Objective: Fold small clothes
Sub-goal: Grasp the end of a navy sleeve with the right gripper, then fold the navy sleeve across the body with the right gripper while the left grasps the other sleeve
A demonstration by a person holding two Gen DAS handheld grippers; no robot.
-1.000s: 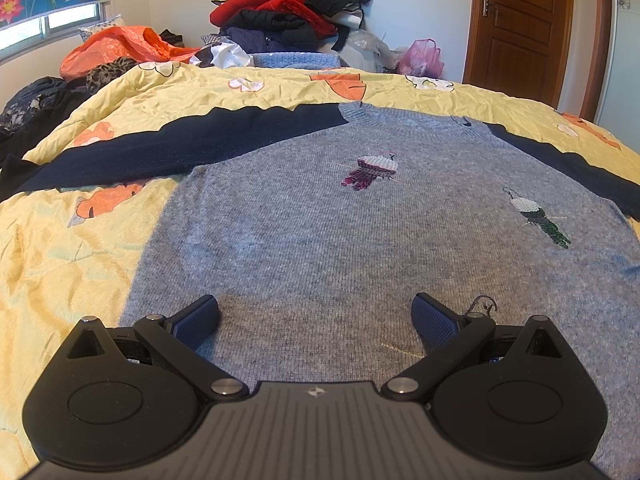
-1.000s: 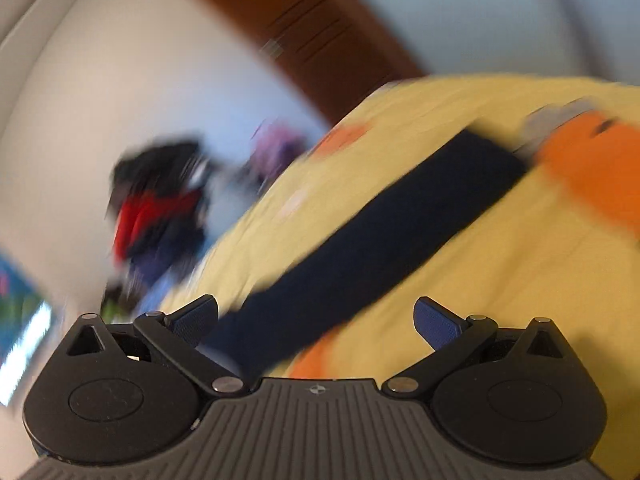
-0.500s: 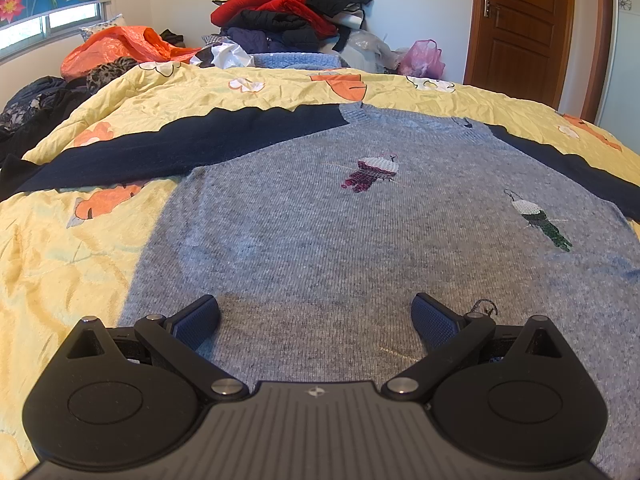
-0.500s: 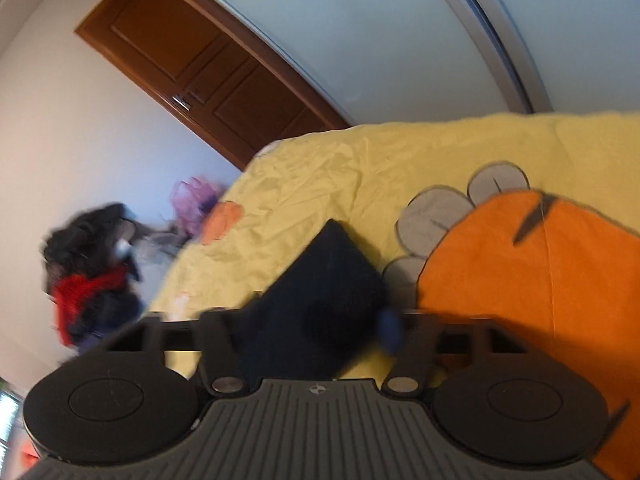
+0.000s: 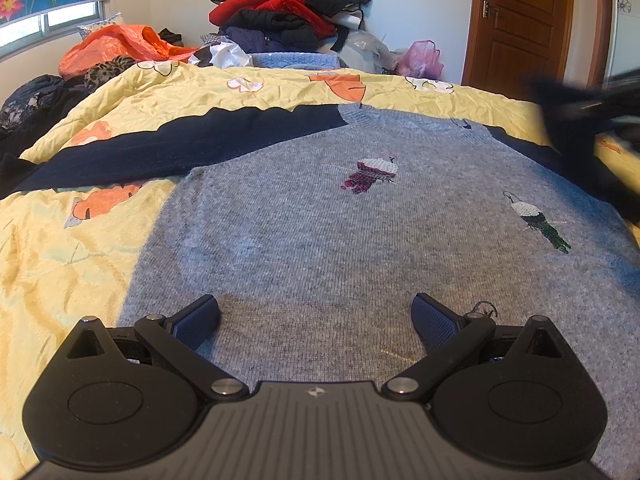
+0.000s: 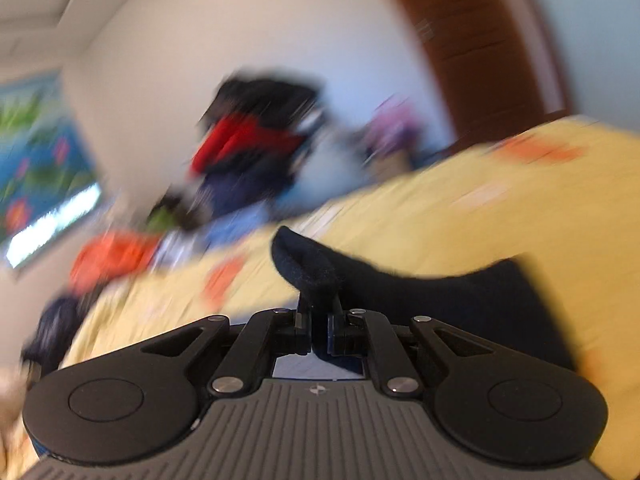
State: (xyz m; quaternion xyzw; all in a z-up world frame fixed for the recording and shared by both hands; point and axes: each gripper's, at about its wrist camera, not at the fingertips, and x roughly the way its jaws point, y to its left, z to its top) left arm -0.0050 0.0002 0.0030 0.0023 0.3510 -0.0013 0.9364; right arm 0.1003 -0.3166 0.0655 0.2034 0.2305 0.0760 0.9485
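The grey knitted sweater with navy sleeves and small embroidered birds (image 5: 340,240) lies flat, front up, on the bed's yellow quilt with orange flower patches (image 5: 52,272). Its left navy sleeve (image 5: 160,144) stretches out straight across the quilt. The left claw (image 5: 316,322) hangs spread wide just above the hem, pinching nothing. I judge it would do well to press the body down there, so the knit does not drag. The right claw (image 6: 319,326) is pressed together on the cuff of the right navy sleeve (image 6: 316,276), lifted clear of the quilt. To fold well, carry that sleeve across the chest and lay it flat, without twisting it.

The right wrist view is smeared by motion. In the left wrist view the right claw is only a dark blur at the edge. The hem beneath the left claw is hidden.
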